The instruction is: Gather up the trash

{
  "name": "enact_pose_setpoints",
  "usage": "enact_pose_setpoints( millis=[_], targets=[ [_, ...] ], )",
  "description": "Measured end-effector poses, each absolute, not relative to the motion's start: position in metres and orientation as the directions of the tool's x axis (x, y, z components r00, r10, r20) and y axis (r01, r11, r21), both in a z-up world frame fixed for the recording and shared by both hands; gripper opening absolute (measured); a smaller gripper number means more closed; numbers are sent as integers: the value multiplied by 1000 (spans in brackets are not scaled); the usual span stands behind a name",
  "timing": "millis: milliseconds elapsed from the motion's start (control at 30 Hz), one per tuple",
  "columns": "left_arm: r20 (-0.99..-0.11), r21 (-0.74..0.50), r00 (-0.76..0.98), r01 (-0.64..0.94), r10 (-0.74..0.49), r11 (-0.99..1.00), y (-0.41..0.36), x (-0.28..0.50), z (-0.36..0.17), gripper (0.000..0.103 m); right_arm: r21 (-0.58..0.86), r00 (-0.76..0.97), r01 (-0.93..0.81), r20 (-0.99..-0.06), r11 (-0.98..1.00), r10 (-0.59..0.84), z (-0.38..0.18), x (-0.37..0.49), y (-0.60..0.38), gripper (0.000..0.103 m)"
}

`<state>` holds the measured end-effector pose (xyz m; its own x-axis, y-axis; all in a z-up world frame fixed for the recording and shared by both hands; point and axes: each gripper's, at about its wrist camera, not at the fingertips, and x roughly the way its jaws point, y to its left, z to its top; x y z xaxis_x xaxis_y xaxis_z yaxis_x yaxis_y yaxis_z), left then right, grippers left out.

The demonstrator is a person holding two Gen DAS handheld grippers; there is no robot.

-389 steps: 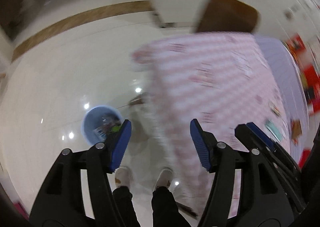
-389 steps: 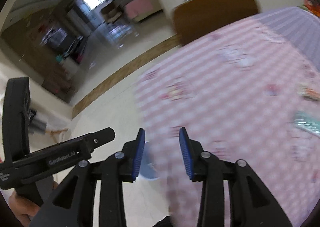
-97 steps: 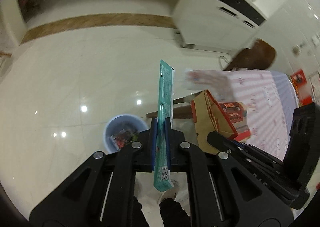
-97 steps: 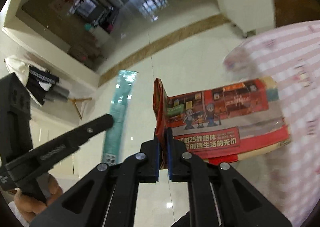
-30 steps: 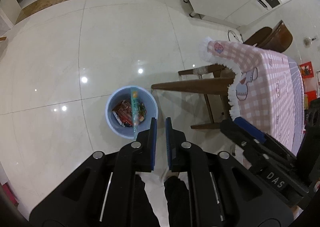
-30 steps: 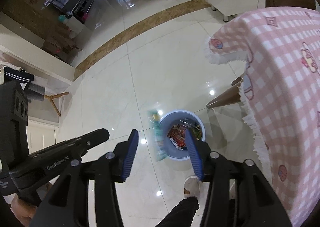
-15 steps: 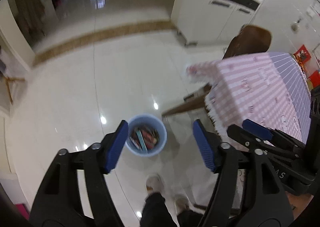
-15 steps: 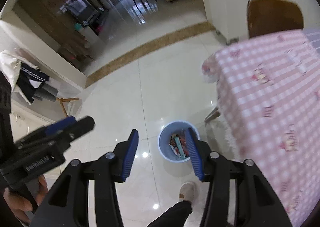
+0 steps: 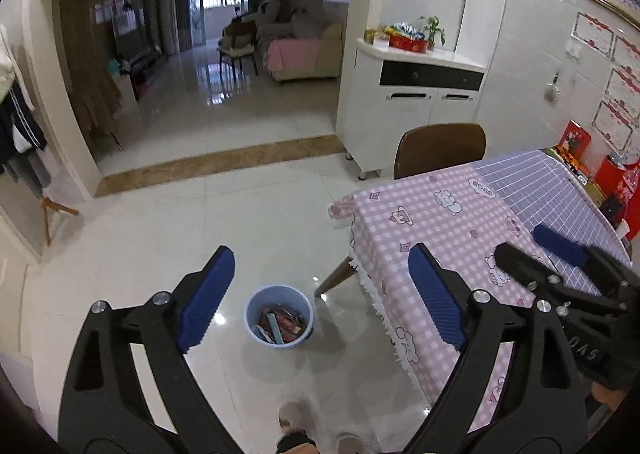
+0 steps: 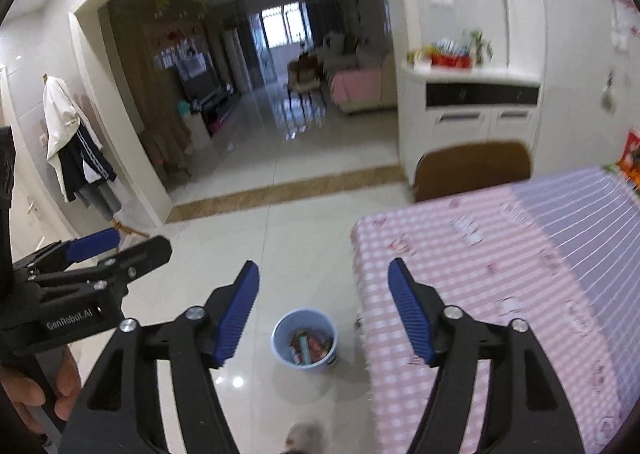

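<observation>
A pale blue bin (image 9: 279,321) stands on the tiled floor by the table corner, with several wrappers and a teal packet inside; the right wrist view shows the bin (image 10: 305,339) too. High above it my left gripper (image 9: 320,296) is opening, its blue pads far apart with nothing between them. My right gripper (image 10: 323,316) is opening as well and holds nothing; it also shows at the right of the left wrist view as a dark frame (image 9: 560,278). The pink checked tablecloth (image 9: 448,222) lies to the right of both.
A brown chair (image 9: 439,149) stands behind the table, a white cabinet (image 9: 416,98) beyond it. A purple checked cloth (image 9: 552,190) covers the far table half, with red items at its right edge. The person's shoes (image 9: 296,418) show below. Shiny floor (image 9: 160,222) stretches left.
Both grippers rose well above the bin and tipped up toward the room. The teal packet dropped into the bin. The left jaws went from shut to wide apart; the right jaws widened too.
</observation>
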<state>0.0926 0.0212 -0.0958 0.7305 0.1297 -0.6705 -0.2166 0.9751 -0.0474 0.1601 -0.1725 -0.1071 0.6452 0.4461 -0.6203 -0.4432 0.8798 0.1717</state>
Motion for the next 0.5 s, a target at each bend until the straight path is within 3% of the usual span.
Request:
enact_pose_setpoints(
  millis=[100, 500],
  targets=[
    [-635, -10, 758, -202, 150, 979, 9, 72, -75, 92, 161, 687, -437, -576, 885, 443, -86, 137, -191, 71],
    [-520, 18, 844, -147, 134, 989, 4, 10, -17, 92, 115, 797, -360, -479, 926, 369, -42, 65, -215, 80]
  ],
)
